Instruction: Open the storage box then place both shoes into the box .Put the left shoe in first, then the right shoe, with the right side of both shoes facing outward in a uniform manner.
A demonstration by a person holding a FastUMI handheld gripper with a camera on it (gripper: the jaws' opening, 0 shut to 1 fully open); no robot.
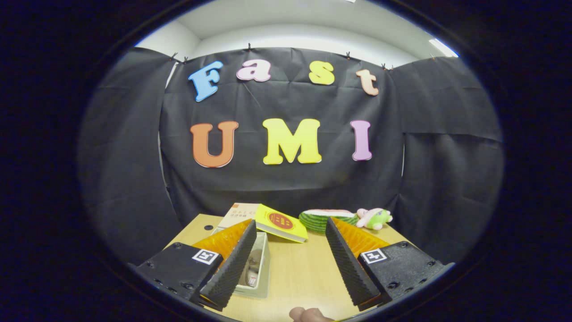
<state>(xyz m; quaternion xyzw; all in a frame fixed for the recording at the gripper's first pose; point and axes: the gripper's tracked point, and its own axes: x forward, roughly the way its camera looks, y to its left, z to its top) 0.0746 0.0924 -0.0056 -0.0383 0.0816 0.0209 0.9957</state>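
Reaching out over a light wooden table (295, 268), the gripper (290, 255) hangs with its fingers spread wide apart and nothing between them but bare tabletop; at the far left, the left finger (232, 268) overlaps a pale, open-topped storage box (261, 286) standing on the table, so that the box lies partly behind and just inside that finger; within the box part of a light-coloured shoe (254, 264) can be seen, though which shoe it is, and which way it faces, cannot be told; beyond the box, near the back edge of the table, lies a pale book (239, 213), and a yellow book (281, 222) rests tilted just beside it, overlapping its corner; further right, beyond the right finger (346, 264), sits a watermelon-slice plush (319, 219), with a small pink-and-green plush toy (374, 218) just beside it; close in, between the fingers, part of a person's hand (308, 314) shows.
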